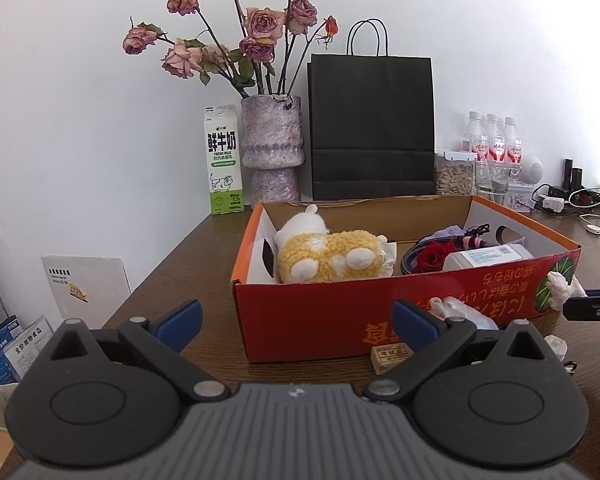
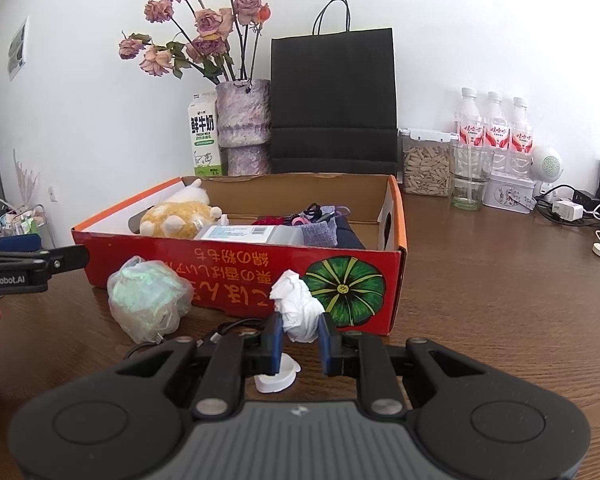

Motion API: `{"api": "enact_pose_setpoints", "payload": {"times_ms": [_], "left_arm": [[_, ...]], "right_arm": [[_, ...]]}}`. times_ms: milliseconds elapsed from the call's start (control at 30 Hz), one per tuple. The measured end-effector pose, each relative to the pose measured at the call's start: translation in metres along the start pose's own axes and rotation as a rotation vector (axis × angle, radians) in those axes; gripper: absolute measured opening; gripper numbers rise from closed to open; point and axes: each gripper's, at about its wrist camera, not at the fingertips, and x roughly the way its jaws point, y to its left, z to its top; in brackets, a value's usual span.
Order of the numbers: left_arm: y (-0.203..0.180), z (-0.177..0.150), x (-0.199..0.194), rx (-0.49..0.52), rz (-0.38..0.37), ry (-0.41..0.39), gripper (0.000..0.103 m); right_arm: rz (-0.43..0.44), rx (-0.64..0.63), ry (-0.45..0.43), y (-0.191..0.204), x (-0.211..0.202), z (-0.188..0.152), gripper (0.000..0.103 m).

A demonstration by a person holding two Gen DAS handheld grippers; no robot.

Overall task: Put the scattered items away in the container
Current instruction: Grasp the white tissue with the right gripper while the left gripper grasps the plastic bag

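I've got the right gripper (image 2: 299, 336) pinching a crumpled white tissue (image 2: 298, 307), just in front of the red box (image 2: 236, 268) w/ the pumpkin print, low over the wood table (image 2: 500, 300). Left gripper (image 1: 297, 322) is spread wide, nothing between its tips, facing the box's front wall. Inside the box: yellow plush toy (image 1: 324, 254), red rose (image 1: 434, 258), white pack (image 1: 486, 256), cords at the back. Outside on the table: crinkled plastic bag (image 2: 148, 298), small white cap (image 2: 276, 376), black cable (image 2: 224, 330), small tan eraser (image 1: 390, 356) by the front wall.
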Motion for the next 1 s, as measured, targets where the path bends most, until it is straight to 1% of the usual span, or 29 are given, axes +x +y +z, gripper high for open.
{"api": "enact_pose_setpoints", "payload": {"times_ms": [167,300,433,567,700,867,1000], "left_arm": [[-0.018,0.000,-0.001,0.000,-0.027,0.004,0.103],[-0.029,0.001,-0.002,-0.011,-0.067,0.000,0.103],[-0.042,0.001,-0.003,-0.011,-0.097,-0.004,0.103],[-0.058,0.000,0.004,0.024,-0.094,0.028,0.103],[-0.066,-0.002,0.012,0.038,-0.088,0.062,0.103],[-0.066,-0.002,0.019,0.010,-0.094,0.096,0.103],[-0.071,-0.003,0.024,0.030,-0.086,0.130,0.103]], "right_arm": [[-0.006,0.006,-0.016,-0.003,-0.004,0.001,0.017],[-0.004,0.006,-0.036,-0.006,-0.009,0.001,0.017],[-0.020,0.007,-0.036,-0.015,-0.012,0.000,0.017],[-0.031,0.016,-0.039,-0.023,-0.014,0.000,0.017],[-0.019,0.007,-0.048,-0.023,-0.017,-0.001,0.017],[-0.012,-0.015,-0.055,-0.018,-0.019,-0.002,0.017],[-0.014,-0.018,-0.053,-0.017,-0.019,-0.002,0.017]]}}
